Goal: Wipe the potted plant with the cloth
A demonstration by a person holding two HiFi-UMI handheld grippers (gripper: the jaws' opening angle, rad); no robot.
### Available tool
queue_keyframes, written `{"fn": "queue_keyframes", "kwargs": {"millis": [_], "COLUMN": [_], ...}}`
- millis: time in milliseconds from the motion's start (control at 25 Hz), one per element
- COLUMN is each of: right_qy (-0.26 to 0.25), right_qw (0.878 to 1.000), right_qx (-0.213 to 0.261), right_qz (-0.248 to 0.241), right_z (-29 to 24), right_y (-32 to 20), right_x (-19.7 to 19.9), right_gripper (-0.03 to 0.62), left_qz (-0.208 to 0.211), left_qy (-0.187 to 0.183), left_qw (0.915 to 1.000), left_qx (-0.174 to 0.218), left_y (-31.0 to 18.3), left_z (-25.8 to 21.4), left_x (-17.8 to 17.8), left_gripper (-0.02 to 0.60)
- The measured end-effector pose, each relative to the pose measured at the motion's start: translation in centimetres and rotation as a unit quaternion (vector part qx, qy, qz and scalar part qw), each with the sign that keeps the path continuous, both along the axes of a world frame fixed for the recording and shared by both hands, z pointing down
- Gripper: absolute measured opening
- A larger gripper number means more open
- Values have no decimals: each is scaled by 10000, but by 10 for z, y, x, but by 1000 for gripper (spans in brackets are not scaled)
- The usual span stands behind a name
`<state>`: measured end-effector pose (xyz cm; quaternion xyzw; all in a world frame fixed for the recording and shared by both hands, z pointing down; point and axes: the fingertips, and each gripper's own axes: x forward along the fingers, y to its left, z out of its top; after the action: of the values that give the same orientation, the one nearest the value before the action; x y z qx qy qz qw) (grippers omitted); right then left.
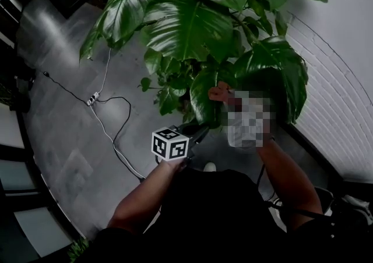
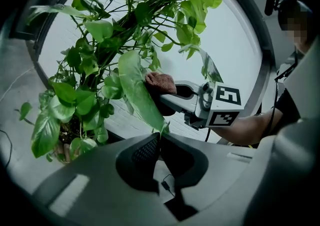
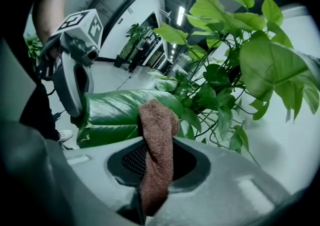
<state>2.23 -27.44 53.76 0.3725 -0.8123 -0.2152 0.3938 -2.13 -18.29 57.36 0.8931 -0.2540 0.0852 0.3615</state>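
A tall potted plant with big glossy leaves fills the upper middle of the head view. My left gripper is shut on the tip of one long leaf and holds it stretched out. My right gripper is shut on a brown terry cloth, whose free end lies against that leaf. In the left gripper view the cloth presses on the leaf's far side, with the right gripper behind it. In the head view the left gripper shows below the cloth; a mosaic patch hides the right one.
A white brick wall runs close behind the plant on the right. A power strip with cables lies on the grey floor to the left. The person's shoe stands near the plant's base. Other leaves and stems crowd around the held leaf.
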Motion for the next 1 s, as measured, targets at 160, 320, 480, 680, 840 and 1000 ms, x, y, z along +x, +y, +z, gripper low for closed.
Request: {"fn": "queue_keyframes", "kwargs": {"millis": [160, 320, 480, 680, 840, 1000], "right_qy": [-162, -293, -287, -452, -584, -620], "right_qw": [9992, 9976, 9969, 9945, 9921, 9921], "right_qx": [-340, -610, -700, -891, -1075, -1061], "right_qz": [-94, -145, -230, -309, -274, -246], "right_z": [9, 15, 19, 14, 11, 4], "right_y": [20, 38, 57, 81, 95, 103], "right_x": [-3, -4, -5, -9, -5, 1], "right_gripper": [69, 69, 69, 69, 69, 69], "left_qz": [-1, -39, -67, -52, -59, -34], "left_qy": [0, 14, -17, -23, 12, 55], "left_qw": [10000, 10000, 9999, 9997, 9995, 9987], "left_qx": [7, 46, 124, 230, 315, 496], "left_y": [2, 1, 2, 4, 5, 8], "left_z": [0, -2, -5, -12, -18, -27], "left_x": [1, 1, 1, 4, 7, 12], "left_gripper": [18, 18, 18, 20, 24, 37]}}
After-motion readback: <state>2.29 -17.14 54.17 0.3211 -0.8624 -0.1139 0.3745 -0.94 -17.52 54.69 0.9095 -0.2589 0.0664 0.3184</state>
